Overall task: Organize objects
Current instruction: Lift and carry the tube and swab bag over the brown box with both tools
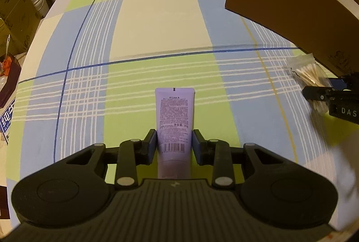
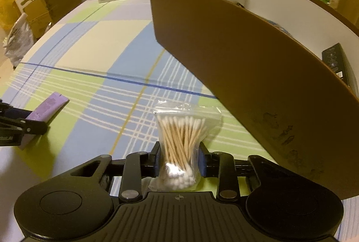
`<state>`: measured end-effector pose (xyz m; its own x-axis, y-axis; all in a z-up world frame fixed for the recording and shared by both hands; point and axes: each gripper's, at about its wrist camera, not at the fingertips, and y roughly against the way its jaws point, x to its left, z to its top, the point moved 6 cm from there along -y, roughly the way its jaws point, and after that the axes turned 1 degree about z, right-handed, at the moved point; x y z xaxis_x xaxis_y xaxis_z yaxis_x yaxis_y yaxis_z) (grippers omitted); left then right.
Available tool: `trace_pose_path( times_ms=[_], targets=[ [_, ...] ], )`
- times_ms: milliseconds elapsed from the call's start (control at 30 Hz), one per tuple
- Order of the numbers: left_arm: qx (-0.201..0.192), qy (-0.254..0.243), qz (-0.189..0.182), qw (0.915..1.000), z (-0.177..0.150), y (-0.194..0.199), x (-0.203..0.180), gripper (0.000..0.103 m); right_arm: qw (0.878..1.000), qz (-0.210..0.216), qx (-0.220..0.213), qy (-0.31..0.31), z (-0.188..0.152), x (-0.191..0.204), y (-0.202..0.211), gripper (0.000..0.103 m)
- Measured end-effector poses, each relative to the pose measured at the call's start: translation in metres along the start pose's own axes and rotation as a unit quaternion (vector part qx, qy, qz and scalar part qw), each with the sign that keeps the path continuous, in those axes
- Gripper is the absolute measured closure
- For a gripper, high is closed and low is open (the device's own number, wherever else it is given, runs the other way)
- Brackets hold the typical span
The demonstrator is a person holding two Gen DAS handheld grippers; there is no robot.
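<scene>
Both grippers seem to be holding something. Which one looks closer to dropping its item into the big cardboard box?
The right gripper, probably. It grips the cotton swab bag beside the box wall; the left gripper, holding the purple tube, sits farther away.

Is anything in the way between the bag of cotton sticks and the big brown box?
Only the box's own near wall. The right claw is shut on the swab bag low beside that wall, whose rim stands higher than the bag. The bag must probably go up and over it. No other thing shows between them.
</scene>
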<state>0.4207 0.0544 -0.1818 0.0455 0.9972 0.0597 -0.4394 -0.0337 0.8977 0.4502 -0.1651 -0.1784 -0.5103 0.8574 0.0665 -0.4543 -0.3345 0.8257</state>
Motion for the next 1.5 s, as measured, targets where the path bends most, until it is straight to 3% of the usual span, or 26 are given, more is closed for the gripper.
trace_pose_path(
  times_ms=[533, 833, 1200, 1500],
  targets=[
    [0.000, 0.002, -0.030, 0.9996, -0.014, 0.012, -0.002, 0.075, 0.999, 0.049, 0.000, -0.021, -0.009, 0.019, 0.022, 0.079],
    [-0.026, 0.012, -0.050, 0.9983, -0.008, 0.044, -0.004, 0.075, 0.996, 0.077, -0.024, -0.045, -0.011, 0.021, 0.056, 0.079],
    [-0.085, -0.019, -0.096, 0.9916, 0.031, 0.096, -0.035, 0.075, 0.992, 0.080, -0.077, -0.060, 0.004, 0.000, 0.112, 0.079],
    [-0.132, -0.052, -0.140, 0.9800, 0.087, 0.120, -0.088, 0.075, 0.989, 0.061, -0.118, -0.060, 0.026, -0.045, 0.151, 0.079]
  ],
)
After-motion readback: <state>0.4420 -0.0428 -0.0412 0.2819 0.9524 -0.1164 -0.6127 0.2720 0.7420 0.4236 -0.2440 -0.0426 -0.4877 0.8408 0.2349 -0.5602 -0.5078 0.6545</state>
